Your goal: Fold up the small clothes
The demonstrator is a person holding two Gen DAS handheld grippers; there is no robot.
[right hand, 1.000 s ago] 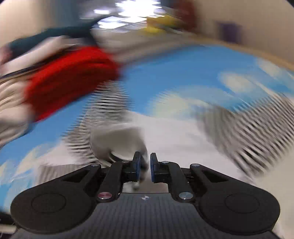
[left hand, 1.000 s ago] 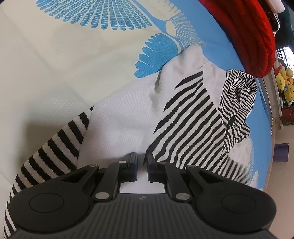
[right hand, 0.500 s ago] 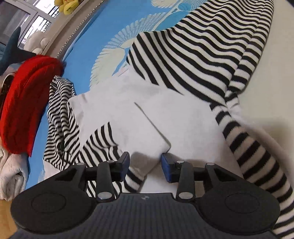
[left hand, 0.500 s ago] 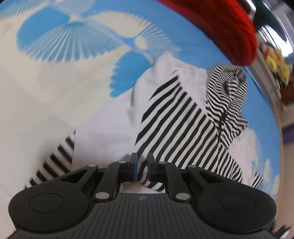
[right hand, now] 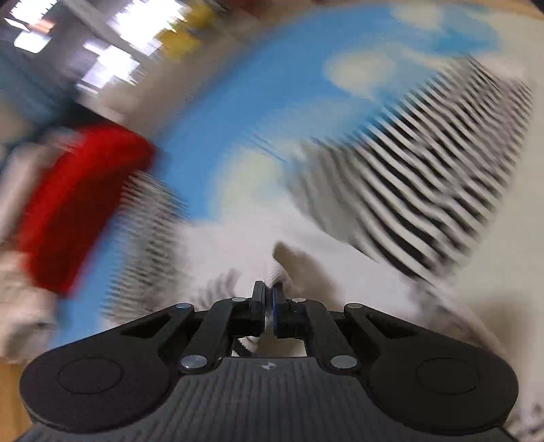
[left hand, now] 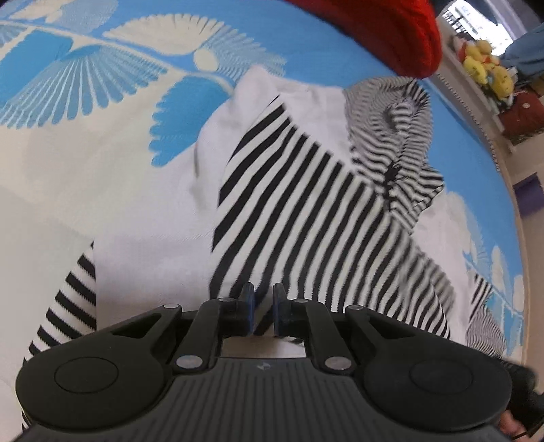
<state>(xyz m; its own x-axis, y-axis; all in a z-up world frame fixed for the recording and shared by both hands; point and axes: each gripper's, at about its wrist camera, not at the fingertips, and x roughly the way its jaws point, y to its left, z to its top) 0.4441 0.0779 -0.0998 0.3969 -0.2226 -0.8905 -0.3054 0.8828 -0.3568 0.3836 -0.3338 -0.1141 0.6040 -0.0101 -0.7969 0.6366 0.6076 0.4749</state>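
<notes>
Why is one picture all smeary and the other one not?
Right wrist view: heavy motion blur smears the striped top and red cloth; only the right gripper stays sharp. Left wrist view: mostly crisp stripes, slightly soft at the edges, with fisheye bending.

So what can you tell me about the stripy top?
The stripy top is a small knit garment, black and white stripes with plain white panels. It lies partly folded and rumpled on a blue and white patterned cover, its finer-striped hood bunched near a red cloth. The left gripper pinches its near edge; the right gripper is shut on a white fold.
</notes>
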